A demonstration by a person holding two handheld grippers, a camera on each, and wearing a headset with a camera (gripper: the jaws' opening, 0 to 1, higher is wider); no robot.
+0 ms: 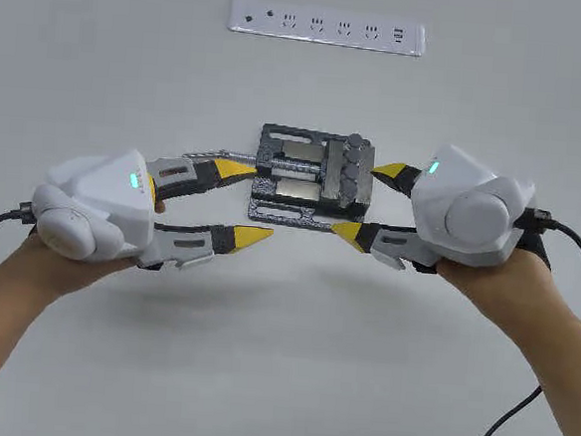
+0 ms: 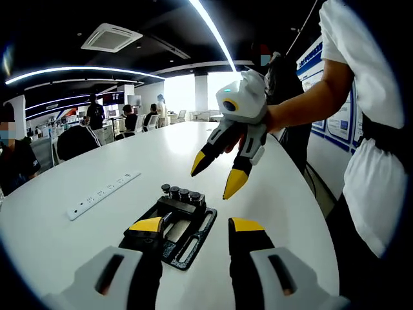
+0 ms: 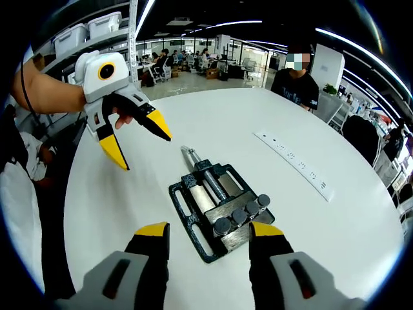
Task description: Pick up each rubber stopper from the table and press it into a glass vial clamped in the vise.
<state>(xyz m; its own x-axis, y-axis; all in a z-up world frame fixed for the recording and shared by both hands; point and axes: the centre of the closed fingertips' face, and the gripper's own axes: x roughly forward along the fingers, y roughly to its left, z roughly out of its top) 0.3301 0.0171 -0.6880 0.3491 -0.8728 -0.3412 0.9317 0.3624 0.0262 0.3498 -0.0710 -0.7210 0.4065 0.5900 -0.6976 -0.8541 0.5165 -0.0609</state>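
The white counter (image 1: 279,377) carries everything. The left gripper (image 1: 255,204) hangs at 9 o'clock of the vise (image 1: 281,213) and the right gripper (image 1: 364,200) at 3 o'clock, both with jaws spread wide and holding nothing. A power strip (image 1: 326,26) lies at 12 o'clock. Four grey-topped vials (image 1: 351,172) stand clamped at the vise's 3 o'clock end.

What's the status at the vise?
Left gripper open, empty; right gripper the same, flanking the vise. Four vials clamped in a row. Power strip beyond, out of the way.
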